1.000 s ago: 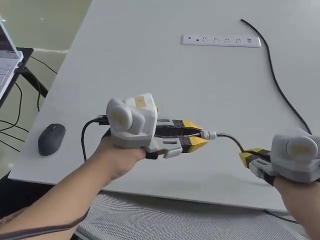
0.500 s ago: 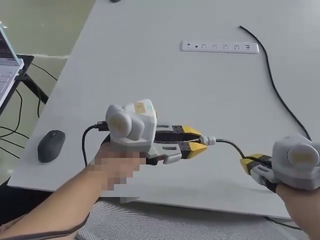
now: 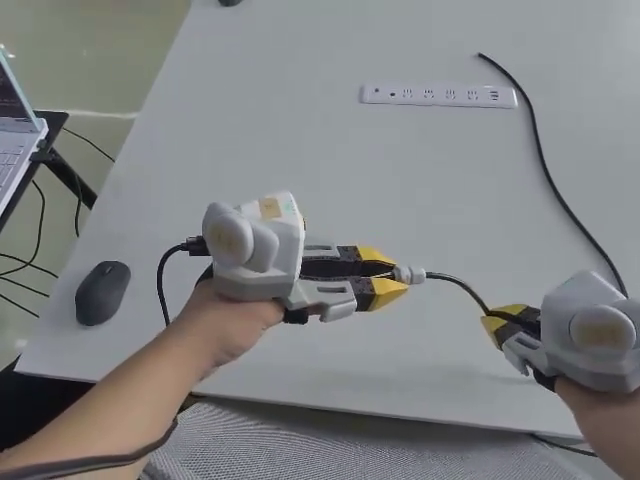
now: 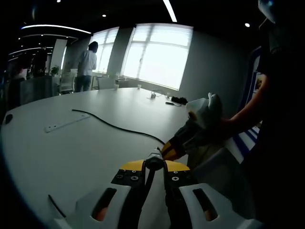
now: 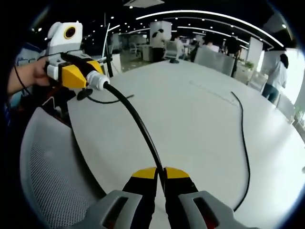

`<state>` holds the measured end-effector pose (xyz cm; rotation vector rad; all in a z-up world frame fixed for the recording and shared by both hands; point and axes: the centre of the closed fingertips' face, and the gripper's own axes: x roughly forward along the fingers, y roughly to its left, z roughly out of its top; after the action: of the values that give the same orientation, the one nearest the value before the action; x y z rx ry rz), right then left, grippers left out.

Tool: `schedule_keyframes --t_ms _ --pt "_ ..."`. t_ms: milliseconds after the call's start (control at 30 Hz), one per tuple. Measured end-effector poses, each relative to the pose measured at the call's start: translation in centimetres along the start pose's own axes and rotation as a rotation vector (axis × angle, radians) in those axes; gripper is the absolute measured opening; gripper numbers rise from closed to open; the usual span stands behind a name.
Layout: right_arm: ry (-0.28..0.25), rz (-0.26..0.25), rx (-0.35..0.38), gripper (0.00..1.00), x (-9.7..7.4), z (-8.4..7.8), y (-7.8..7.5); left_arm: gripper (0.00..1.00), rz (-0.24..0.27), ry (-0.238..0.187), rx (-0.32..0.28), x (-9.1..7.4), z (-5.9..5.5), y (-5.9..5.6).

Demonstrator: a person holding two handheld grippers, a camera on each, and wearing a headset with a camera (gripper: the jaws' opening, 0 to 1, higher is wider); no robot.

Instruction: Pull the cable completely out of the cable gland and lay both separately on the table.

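Left tongs (image 3: 385,280): jaws drawn narrow, clamped on the cable gland (image 3: 410,273), whose pale body sticks out past the yellow jaw tips. They are held over the desk (image 3: 300,150), just inside its near edge and towards the near left corner.

Right tongs (image 3: 497,325): jaws pinched together on the cable (image 3: 455,287), with the black strand running up from between the yellow tips in the right gripper view. They sit over the near edge of the desk, towards the near right corner.

The cable runs out of the gland's end and spans the gap between the two tongs in a shallow arc. It is not lying on the desk along this stretch. The cable is seated in the gland, not yet pulled free. I cannot tell how far it goes inside.

Other items:
- A white power strip (image 3: 438,95) lies flat towards the far edge.
- A black lead (image 3: 550,170) runs from beside the strip's right end down along the right side of the desk.
- A dark mouse (image 3: 102,290) sits at the near left corner, well apart from the gland.
- A laptop (image 3: 12,110) is on a separate stand off the desk's left edge.
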<state>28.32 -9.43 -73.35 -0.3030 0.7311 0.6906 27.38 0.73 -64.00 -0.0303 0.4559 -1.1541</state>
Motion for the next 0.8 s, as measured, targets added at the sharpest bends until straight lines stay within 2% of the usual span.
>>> schedule_keyframes --t_ms 200,333,433,500,567,800 --pt "-0.014 0.006 -0.006 0.0 -0.4 0.2 0.1 0.15 -0.001 -0.002 -0.009 -0.1 0.1 0.0" --pt "-0.004 0.029 -0.049 0.01 -0.9 0.3 0.5 0.15 -0.008 -0.001 -0.015 -0.2 0.0 -0.1" --pt "-0.071 0.046 -0.106 0.06 -1.9 2.3 1.3 0.15 -0.012 0.011 -0.013 -0.1 -0.3 -0.2" --pt "-0.093 0.044 -0.141 0.11 -2.4 3.5 1.6 0.15 -0.012 0.017 -0.011 -0.1 -0.5 -0.3" --pt "-0.124 0.063 -0.173 0.14 -2.7 4.7 2.4 0.15 -0.015 0.017 -0.013 -0.1 -0.5 -0.4" --pt "-0.165 0.094 -0.299 0.18 -2.9 7.6 4.5 0.15 -0.025 0.027 -0.013 0.1 -0.8 -0.6"
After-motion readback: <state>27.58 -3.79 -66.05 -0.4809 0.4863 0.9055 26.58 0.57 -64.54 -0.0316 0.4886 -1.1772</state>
